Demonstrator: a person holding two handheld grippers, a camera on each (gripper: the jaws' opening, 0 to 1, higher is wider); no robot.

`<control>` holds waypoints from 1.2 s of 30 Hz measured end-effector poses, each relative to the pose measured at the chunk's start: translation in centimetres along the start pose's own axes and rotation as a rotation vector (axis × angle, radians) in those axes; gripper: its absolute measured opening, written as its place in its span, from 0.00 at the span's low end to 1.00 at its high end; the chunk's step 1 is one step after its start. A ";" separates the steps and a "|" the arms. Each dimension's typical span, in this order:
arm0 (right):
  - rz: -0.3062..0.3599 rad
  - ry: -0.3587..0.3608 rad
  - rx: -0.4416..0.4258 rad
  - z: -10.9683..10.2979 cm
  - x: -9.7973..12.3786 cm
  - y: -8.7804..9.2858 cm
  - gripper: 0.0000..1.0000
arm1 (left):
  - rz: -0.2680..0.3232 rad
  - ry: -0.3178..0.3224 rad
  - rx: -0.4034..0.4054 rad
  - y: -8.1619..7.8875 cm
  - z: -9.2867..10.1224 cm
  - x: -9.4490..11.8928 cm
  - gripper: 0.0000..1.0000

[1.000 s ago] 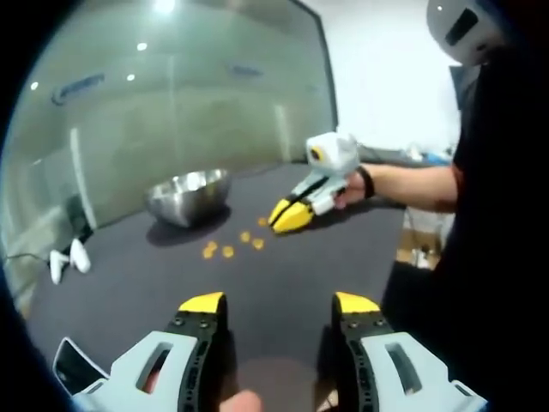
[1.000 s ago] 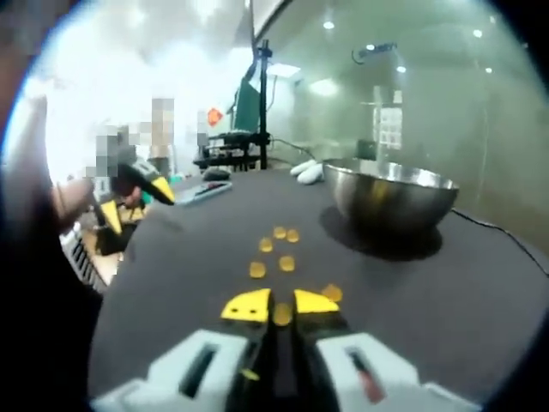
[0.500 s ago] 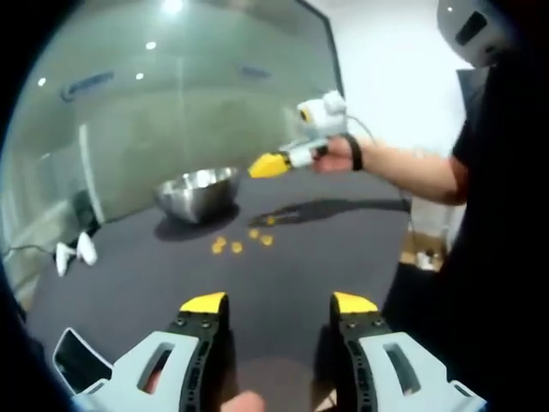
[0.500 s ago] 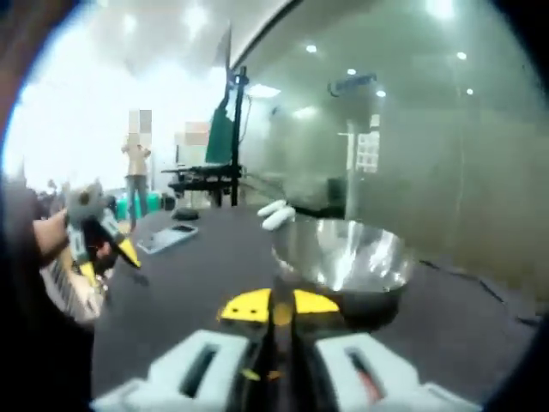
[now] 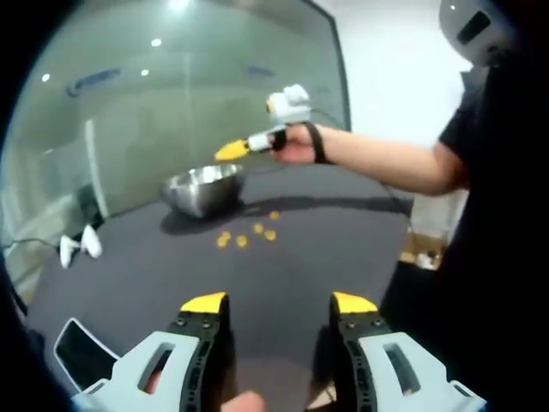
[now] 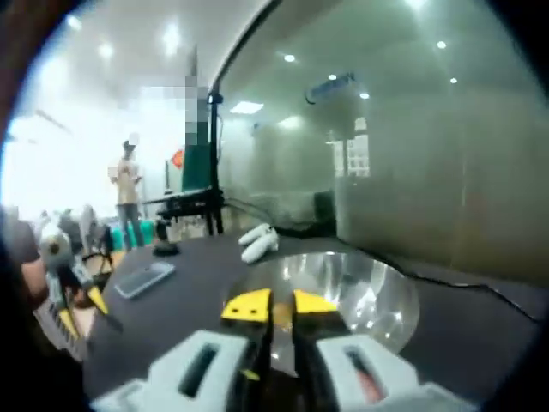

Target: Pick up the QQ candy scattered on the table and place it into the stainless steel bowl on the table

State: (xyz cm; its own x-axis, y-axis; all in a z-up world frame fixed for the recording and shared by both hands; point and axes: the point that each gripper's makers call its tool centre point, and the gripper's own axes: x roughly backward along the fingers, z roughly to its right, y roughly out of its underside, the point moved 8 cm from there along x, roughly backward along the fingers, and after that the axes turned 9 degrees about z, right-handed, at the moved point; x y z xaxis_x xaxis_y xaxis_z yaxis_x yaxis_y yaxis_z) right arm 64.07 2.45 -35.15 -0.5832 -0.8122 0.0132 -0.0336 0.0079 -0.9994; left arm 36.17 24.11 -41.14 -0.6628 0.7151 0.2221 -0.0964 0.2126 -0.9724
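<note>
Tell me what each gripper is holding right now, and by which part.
The left gripper holds nothing; its jaws stand wide apart. The right gripper, above the steel bowl, has its jaws nearly closed; whether a candy is pinched between them cannot be told.

**Occlusions / unclear bits**

Right tongs (image 6: 270, 306) cover the near part of the steel bowl (image 6: 377, 296); whether a candy sits between the tips is too blurred to tell. Candies (image 5: 247, 235) on the bench (image 5: 283, 266) too small to count. Dark device (image 5: 79, 356) cut off at the edge.
</note>
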 end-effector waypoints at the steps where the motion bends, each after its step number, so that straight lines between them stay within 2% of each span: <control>1: -0.001 0.002 -0.004 0.1 -0.2 0.1 0.09 | 0.001 0.001 0.001 0.0 0.0 0.1 0.48; 9: -0.026 0.007 0.034 0.0 -1.0 0.6 0.09 | -0.001 -0.011 0.009 0.1 -0.4 0.4 0.48; 12: -0.003 -0.003 0.005 0.0 -1.1 0.6 0.17 | -0.003 -0.008 0.010 0.1 -0.4 0.2 0.48; 25: -0.001 0.001 0.014 -0.1 -0.8 0.5 0.15 | -0.007 0.004 0.014 0.3 -0.5 -0.3 0.48; 29: -0.014 0.013 0.010 0.0 -0.4 0.7 0.14 | -0.006 0.007 0.012 0.1 -0.4 -0.3 0.48; 36: -0.001 0.021 0.010 -0.1 1.0 0.3 0.13 | -0.006 0.010 0.008 0.1 -0.2 -0.5 0.48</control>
State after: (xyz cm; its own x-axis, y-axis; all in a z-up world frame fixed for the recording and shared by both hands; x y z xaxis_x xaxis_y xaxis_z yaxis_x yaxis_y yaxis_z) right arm 63.42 1.66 -35.42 -0.5998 -0.8000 0.0146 -0.0263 0.0014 -0.9997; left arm 36.66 23.92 -41.28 -0.6550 0.7202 0.2289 -0.1069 0.2115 -0.9715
